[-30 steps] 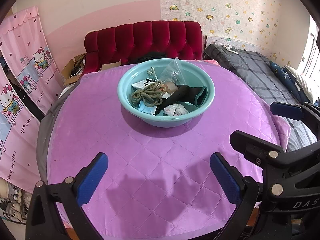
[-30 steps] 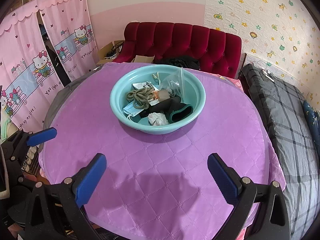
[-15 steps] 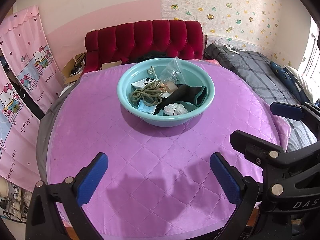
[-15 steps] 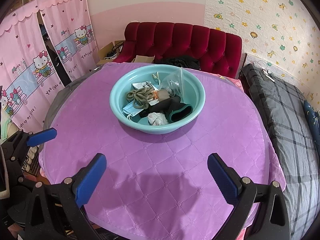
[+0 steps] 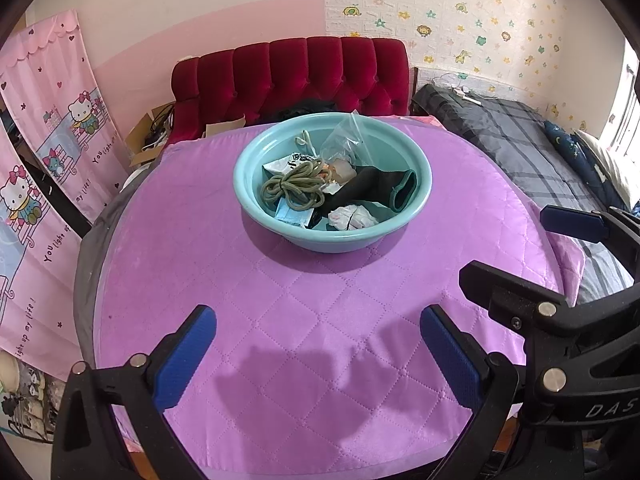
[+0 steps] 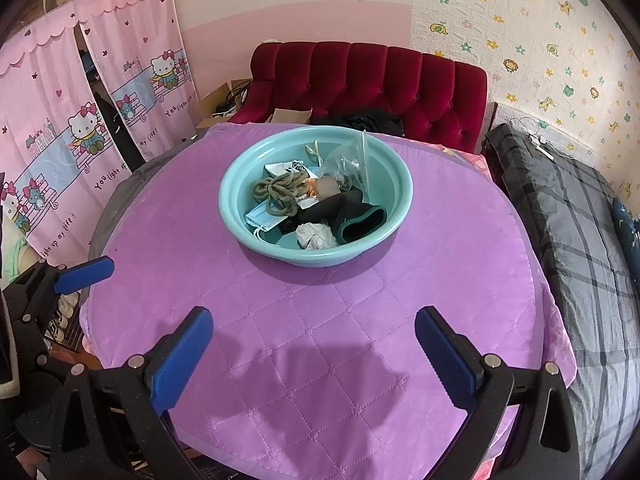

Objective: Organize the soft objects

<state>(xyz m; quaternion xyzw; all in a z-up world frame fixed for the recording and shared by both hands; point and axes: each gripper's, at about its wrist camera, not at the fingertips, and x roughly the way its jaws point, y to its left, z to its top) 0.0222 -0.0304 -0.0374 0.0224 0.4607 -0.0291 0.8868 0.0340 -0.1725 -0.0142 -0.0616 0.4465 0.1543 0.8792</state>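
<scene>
"DAS" shows in white on the right gripper's black body, and the pink curtain (image 6: 84, 136) reads "You light up my life!". Left gripper (image 5: 318, 346) has its jaws wide apart, gripping nothing, hovering over the purple quilted cloth (image 5: 300, 320). Right gripper (image 6: 314, 346) is just as wide and empty. The teal basin (image 6: 236, 204) sits mid-table holding a green cord (image 6: 280, 194), a black sleeve (image 6: 352, 216), a face mask (image 6: 260, 218) and a clear bag (image 6: 352, 160). Red tufted sofa (image 6: 380, 80) behind, grey plaid bed (image 6: 580, 220) to the right.

Red sofa (image 6: 372, 80), pink curtain (image 6: 60, 140), perhaps bed (image 6: 580, 208).
</scene>
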